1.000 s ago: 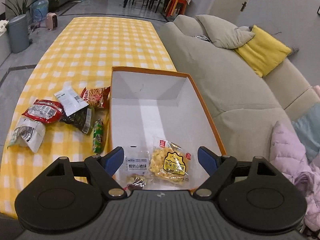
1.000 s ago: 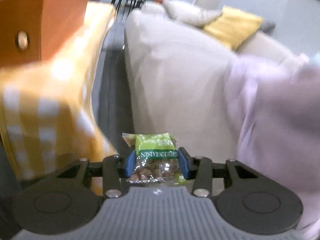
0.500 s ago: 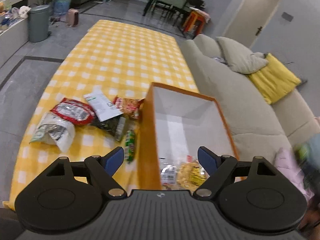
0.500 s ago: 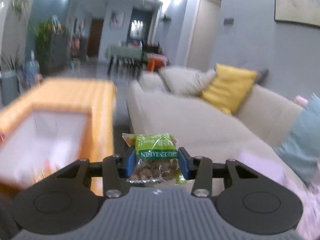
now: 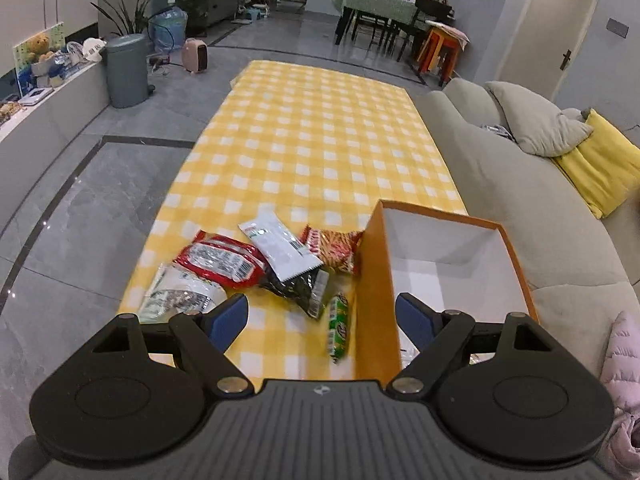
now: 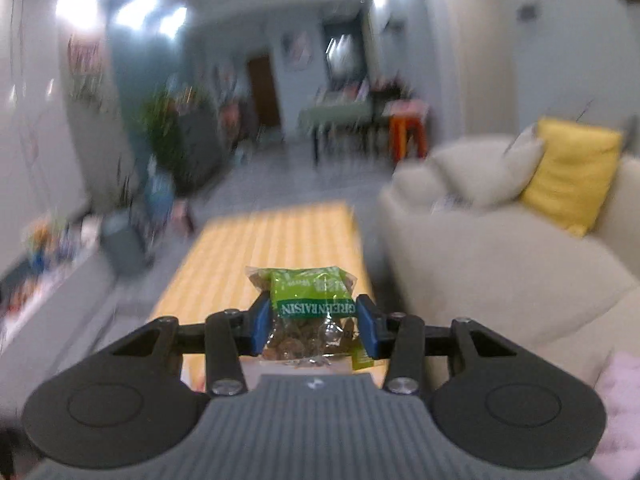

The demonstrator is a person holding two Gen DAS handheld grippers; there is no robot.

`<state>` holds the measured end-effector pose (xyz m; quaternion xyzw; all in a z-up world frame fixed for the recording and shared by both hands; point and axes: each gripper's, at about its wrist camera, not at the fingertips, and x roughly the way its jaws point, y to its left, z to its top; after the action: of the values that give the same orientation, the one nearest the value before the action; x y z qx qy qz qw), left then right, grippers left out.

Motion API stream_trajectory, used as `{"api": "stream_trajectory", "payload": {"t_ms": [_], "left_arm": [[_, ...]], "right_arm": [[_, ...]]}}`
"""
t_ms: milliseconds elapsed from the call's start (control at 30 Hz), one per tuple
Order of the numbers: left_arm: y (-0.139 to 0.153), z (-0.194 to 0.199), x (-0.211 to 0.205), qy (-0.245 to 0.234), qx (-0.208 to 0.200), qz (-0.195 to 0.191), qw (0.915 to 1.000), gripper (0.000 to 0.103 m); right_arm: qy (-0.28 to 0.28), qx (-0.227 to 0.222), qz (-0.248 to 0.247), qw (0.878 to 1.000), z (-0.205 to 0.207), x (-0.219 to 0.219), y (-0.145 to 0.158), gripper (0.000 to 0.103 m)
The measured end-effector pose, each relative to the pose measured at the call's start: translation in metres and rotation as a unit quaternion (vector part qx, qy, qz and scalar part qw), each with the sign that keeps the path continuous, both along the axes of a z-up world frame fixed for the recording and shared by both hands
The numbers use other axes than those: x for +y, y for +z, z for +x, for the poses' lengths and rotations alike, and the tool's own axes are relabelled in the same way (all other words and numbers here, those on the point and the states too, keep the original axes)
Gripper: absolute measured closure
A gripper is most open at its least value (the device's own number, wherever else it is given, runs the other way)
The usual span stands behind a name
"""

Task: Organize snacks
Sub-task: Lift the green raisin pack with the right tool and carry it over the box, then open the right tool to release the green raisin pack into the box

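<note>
Left wrist view: the left gripper [image 5: 322, 322] is hanging with its jaws wide apart and nothing between them, above a yellow checked tablecloth [image 5: 312, 152]. Ahead of its left finger, a pile of snack packets [image 5: 256, 264] is lying loose. A green packet [image 5: 338, 326] is sitting just ahead, between the fingers. Beyond the right finger, an open orange box [image 5: 370, 280] is standing beside a beige sofa [image 5: 520, 216].

Right wrist view: this blurred view alone is showing the right gripper [image 6: 314, 326], whose blue pads are clamping a green raisin packet [image 6: 308, 312] from both sides. The tablecloth is lying ahead and below; the box and pile are not showing here.
</note>
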<state>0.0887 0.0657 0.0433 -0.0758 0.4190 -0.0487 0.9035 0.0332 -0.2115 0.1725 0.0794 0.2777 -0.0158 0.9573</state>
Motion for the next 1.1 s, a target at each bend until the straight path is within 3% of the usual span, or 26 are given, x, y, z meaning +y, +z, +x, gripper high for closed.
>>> {"api": "stream_trajectory", "payload": {"t_ms": [100,200,300,467,600,633,767,900,1100], "left_arm": [[-0.003,0.001,0.006,0.022,0.004,-0.002,0.9997,0.005],[-0.008,0.005,0.000,0.019,0.014,0.003,0.9997,0.005],[-0.012,0.011,-0.014,0.001,0.018,0.006,0.9998,0.005],[-0.022,0.032,-0.042,-0.039,0.034,0.013,0.9986,0.005],[-0.021,0.043,-0.050,-0.047,0.026,0.022,0.9983,0.006],[-0.022,0.044,-0.047,-0.051,0.025,0.019,0.9982,0.005],[-0.023,0.041,-0.012,-0.038,0.015,-0.003,0.9992,0.005],[-0.016,0.042,0.038,0.019,0.008,-0.005,0.9998,0.005],[-0.037,0.050,0.094,0.041,0.017,0.032,0.9985,0.005]], "right_arm": [[0.035,0.103,-0.009,0.994,0.023,0.021,-0.055,0.060],[0.043,0.211,-0.044,0.976,0.042,0.030,-0.129,0.060],[0.040,0.272,-0.069,0.959,0.050,0.024,-0.182,0.059],[0.068,0.279,-0.098,0.953,0.050,0.039,-0.198,0.058],[0.085,0.300,-0.106,0.944,0.065,0.026,-0.210,0.055],[0.089,0.294,-0.106,0.946,0.062,0.026,-0.209,0.053],[0.091,0.257,-0.102,0.957,0.050,0.026,-0.199,0.023],[0.083,0.214,-0.063,0.971,0.045,0.030,-0.179,0.020],[0.099,0.116,0.034,0.988,0.042,0.063,-0.144,0.017]]}}
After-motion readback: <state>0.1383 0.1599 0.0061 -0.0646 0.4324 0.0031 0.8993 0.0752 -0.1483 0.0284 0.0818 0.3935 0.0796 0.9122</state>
